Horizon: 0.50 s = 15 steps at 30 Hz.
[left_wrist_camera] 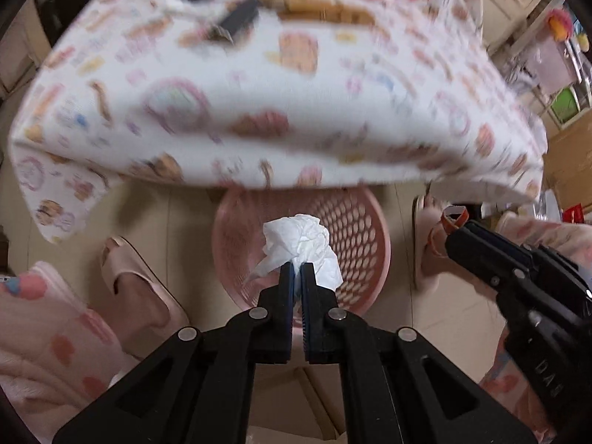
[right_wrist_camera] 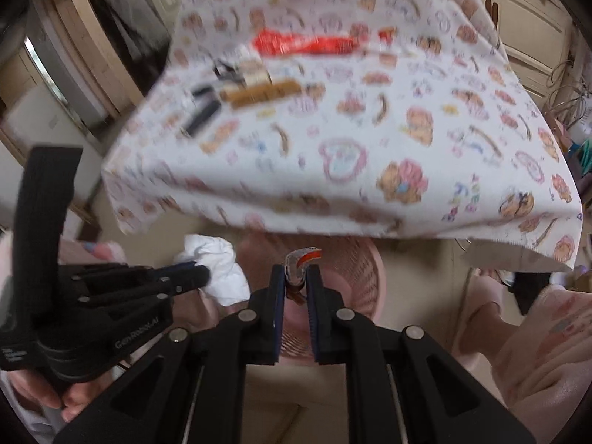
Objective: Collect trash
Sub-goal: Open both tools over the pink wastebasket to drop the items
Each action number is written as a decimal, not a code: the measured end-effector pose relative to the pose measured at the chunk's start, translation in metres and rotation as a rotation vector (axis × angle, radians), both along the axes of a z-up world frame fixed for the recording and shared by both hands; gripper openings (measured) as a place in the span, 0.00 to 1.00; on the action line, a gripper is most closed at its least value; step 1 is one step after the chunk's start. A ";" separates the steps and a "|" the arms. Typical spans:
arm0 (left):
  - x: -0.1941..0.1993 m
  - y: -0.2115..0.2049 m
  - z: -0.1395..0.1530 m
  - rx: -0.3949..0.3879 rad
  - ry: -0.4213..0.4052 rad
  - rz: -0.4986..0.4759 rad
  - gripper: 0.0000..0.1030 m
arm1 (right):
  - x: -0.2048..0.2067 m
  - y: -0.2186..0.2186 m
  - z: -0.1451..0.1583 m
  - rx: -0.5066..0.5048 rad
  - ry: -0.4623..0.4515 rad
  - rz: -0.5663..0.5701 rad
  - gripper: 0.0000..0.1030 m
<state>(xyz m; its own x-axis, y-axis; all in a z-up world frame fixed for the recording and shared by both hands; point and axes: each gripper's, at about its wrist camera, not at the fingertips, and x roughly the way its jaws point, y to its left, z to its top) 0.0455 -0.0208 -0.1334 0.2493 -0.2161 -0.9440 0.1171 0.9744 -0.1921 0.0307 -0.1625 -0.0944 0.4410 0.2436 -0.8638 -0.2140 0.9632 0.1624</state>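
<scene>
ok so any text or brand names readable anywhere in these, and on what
"GenRobot.AI", white letters, slightly soft, on the body of the left gripper in the right wrist view.
"DAS", partly cut off and uncertain, on the body of the right gripper in the left wrist view.
Printed tablecloth: motion-blurred, any lettering unreadable.
Red wrapper on the table: too blurred to read.
Small wrapper in the right gripper: too small to read.

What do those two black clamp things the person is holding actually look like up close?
Each is matte black plastic. The left gripper and right gripper both have two flat fingers lined with ribbed blue pads, driven by angled link arms with round silver pins. White lettering marks the bodies. A bare hand grips one handle; the pink patterned fabric may be sleeves.
</scene>
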 end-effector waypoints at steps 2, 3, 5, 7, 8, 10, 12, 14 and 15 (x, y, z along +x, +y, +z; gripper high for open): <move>0.001 -0.004 -0.011 0.027 0.026 -0.009 0.02 | 0.000 0.002 -0.005 -0.006 0.014 0.007 0.12; 0.001 -0.005 -0.017 0.046 0.037 -0.012 0.02 | 0.002 0.002 -0.014 -0.011 0.038 0.009 0.12; 0.001 -0.006 -0.025 0.075 0.056 -0.008 0.04 | 0.003 0.001 -0.018 -0.005 0.051 0.007 0.12; 0.001 -0.006 -0.029 0.077 0.072 -0.006 0.15 | 0.007 -0.001 -0.028 0.014 0.089 -0.002 0.12; 0.000 -0.007 -0.030 0.075 0.076 -0.013 0.22 | 0.010 -0.003 -0.038 0.008 0.113 -0.014 0.12; 0.000 -0.008 -0.032 0.093 0.081 -0.028 0.25 | 0.013 -0.005 -0.047 -0.005 0.135 -0.033 0.12; -0.001 -0.011 -0.034 0.109 0.090 -0.036 0.34 | 0.014 -0.006 -0.051 0.004 0.148 -0.038 0.12; -0.002 -0.010 -0.033 0.112 0.095 -0.033 0.41 | 0.018 -0.007 -0.058 0.018 0.169 -0.041 0.12; -0.002 -0.011 -0.032 0.106 0.089 -0.028 0.42 | 0.018 -0.007 -0.060 0.011 0.172 -0.045 0.12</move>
